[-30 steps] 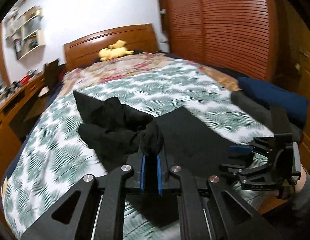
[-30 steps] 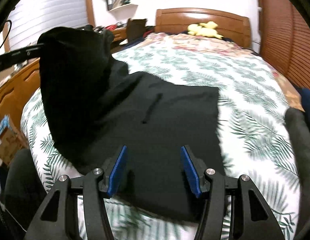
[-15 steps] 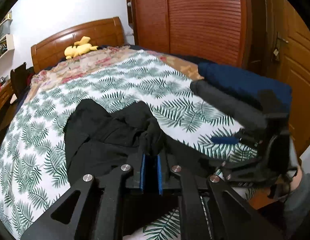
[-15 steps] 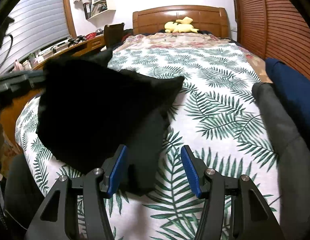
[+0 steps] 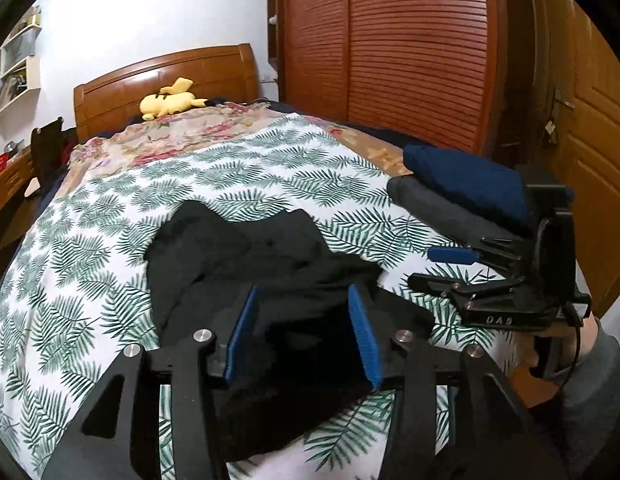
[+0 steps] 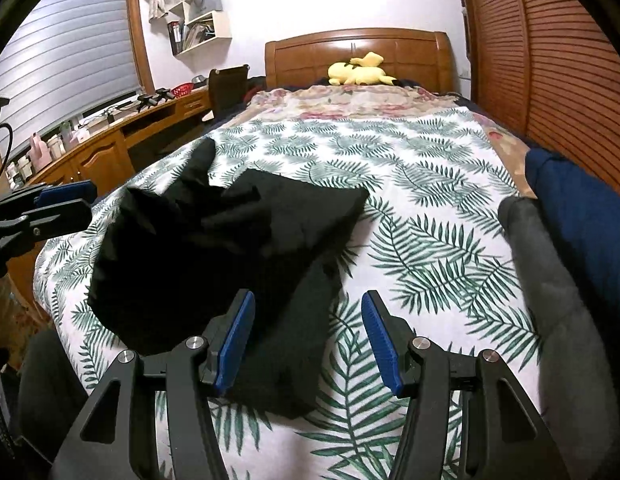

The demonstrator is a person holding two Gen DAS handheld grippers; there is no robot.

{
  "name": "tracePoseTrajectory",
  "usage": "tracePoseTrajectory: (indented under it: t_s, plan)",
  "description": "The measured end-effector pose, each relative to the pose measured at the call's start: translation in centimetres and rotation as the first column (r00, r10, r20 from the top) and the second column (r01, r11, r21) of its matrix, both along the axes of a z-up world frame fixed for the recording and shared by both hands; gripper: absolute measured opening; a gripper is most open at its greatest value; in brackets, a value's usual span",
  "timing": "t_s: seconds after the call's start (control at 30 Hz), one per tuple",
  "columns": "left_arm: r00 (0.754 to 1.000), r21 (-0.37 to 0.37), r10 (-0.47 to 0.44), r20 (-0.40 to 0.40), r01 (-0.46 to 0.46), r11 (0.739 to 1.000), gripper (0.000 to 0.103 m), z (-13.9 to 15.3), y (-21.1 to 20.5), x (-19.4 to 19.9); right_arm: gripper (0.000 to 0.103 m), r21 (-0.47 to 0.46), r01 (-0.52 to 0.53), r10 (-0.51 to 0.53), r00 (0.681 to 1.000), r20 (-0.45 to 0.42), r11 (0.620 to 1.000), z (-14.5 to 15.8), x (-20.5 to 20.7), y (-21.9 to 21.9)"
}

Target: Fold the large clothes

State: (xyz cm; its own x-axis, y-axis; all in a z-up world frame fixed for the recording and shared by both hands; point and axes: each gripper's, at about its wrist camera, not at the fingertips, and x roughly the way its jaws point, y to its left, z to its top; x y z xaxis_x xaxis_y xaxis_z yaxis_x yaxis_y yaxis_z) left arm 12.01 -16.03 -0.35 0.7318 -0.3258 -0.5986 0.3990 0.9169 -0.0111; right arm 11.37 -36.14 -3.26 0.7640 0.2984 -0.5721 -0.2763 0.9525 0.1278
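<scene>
A black garment lies in a loosely folded, rumpled heap on the fern-print bedspread near the foot of the bed; it also shows in the right wrist view. My left gripper is open just above the garment's near edge, holding nothing. My right gripper is open and empty over the garment's right corner and bare bedspread. The right gripper also shows in the left wrist view, and the left gripper at the left edge of the right wrist view.
A folded grey garment and a folded navy one are stacked at the bed's right edge. A yellow plush lies by the wooden headboard. A slatted wardrobe stands right, a desk left.
My left gripper has opened and let go of the black garment, which now lies folded over on the bed. The right gripper stayed open.
</scene>
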Motion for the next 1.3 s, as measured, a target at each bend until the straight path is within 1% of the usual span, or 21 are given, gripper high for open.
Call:
tracePoseTrajectory:
  t_s: [0.1, 0.13, 0.2, 0.23, 0.53, 0.6, 0.83, 1.03, 1.23, 1.3]
  plan:
    - [1.000, -0.009, 0.018, 0.005, -0.018, 1.000, 0.048, -0.1, 1.7, -0.5, 0.057, 0.004, -0.007, 0.007, 1.000, 0.018, 1.000, 0.5, 0.0, 0.6]
    - [1.000, -0.010, 0.025, 0.005, -0.025, 1.000, 0.050, -0.3, 2.1, -0.5, 0.057, 0.004, -0.010, 0.010, 1.000, 0.024, 1.000, 0.5, 0.1, 0.8]
    - [0.999, -0.017, 0.043, 0.009, -0.043, 0.999, 0.074, -0.7, 3.3, -0.8, 0.057, 0.007, -0.018, 0.017, 0.999, 0.040, 1.000, 0.9, 0.3, 1.2]
    - [0.999, -0.023, 0.051, 0.013, -0.051, 0.998, 0.077, -0.9, 4.0, -0.9, 0.057, 0.009, -0.023, 0.023, 0.999, 0.045, 1.000, 1.1, 0.3, 1.5]
    - [0.994, -0.017, 0.107, -0.007, -0.107, 0.994, 0.078, -3.3, 8.2, -1.0, 0.057, -0.004, -0.067, 0.067, 0.994, 0.088, 0.998, 2.1, 1.4, 4.6]
    - [0.993, -0.021, 0.117, -0.009, -0.117, 0.993, 0.078, -3.7, 8.8, -1.0, 0.057, 0.008, -0.075, 0.074, 0.993, 0.093, 0.997, 2.3, 1.9, 5.0]
    - [0.991, -0.017, 0.137, 0.001, -0.137, 0.990, 0.078, -4.9, 10.8, -0.6, 0.057, 0.007, -0.111, 0.109, 0.989, 0.103, 0.994, 2.0, 3.2, 6.6]
    - [0.988, -0.035, 0.153, 0.000, -0.153, 0.988, 0.078, -6.3, 12.4, -0.3, 0.057, -0.043, -0.149, 0.150, 0.988, 0.036, 0.988, -0.4, 5.6, 8.8]
    - [0.987, -0.042, 0.158, 0.007, -0.157, 0.987, 0.078, -7.5, 13.2, -0.9, 0.057, -0.068, -0.150, 0.149, 0.989, -0.024, 0.986, -2.3, 8.0, 10.0]
    - [0.988, -0.036, 0.154, -0.005, -0.154, 0.987, 0.078, -7.9, 13.2, -1.0, 0.057, -0.069, -0.149, 0.147, 0.988, -0.038, 0.986, -2.6, 8.3, 10.3]
